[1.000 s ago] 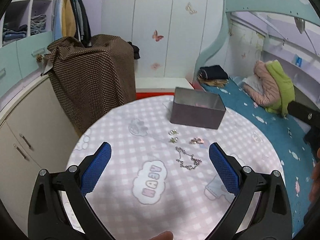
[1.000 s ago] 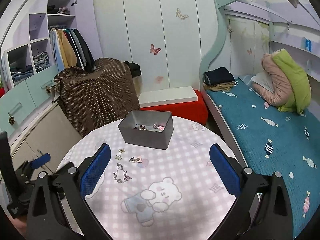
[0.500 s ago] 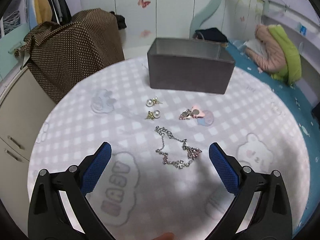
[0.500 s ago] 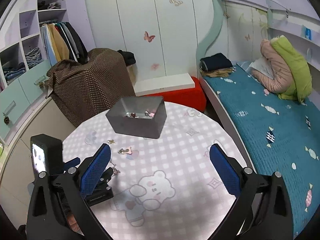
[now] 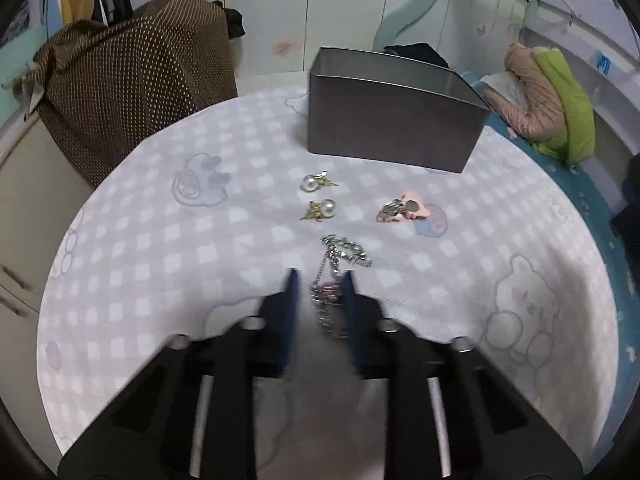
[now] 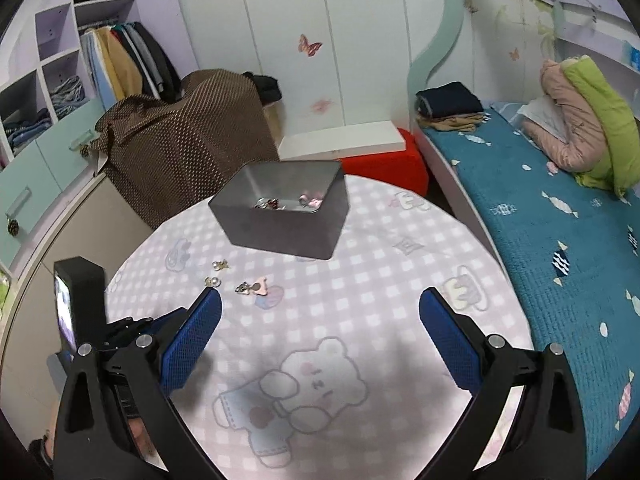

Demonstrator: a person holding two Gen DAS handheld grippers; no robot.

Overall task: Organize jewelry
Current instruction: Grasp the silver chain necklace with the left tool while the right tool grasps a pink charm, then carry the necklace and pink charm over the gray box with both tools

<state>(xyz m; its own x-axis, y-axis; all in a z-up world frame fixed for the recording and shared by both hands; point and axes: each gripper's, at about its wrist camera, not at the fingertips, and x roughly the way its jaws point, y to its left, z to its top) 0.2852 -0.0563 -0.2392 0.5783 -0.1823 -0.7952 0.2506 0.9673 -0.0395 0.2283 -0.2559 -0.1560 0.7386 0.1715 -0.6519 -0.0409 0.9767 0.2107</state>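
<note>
pearl earrings: 2 – one (image 5: 317, 182), other (image 5: 320, 211) | chain (image 5: 338, 264): 1 | pink charm (image 5: 404, 210): 1 | tin (image 5: 394, 130): 1, several small pieces inside, too small to count | table (image 5: 160, 240): 1 | grippers: 2 – left (image 5: 319, 280), right (image 6: 320, 300) | butterfly stickers in right view: 5

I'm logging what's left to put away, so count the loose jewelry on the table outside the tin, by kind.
Pearl earrings: 2
Pink charm piece: 1
Silver chain: 1, lying between the fingers of the left claw
Total: 4 on the table; pieces inside the grey tin not counted.
</note>
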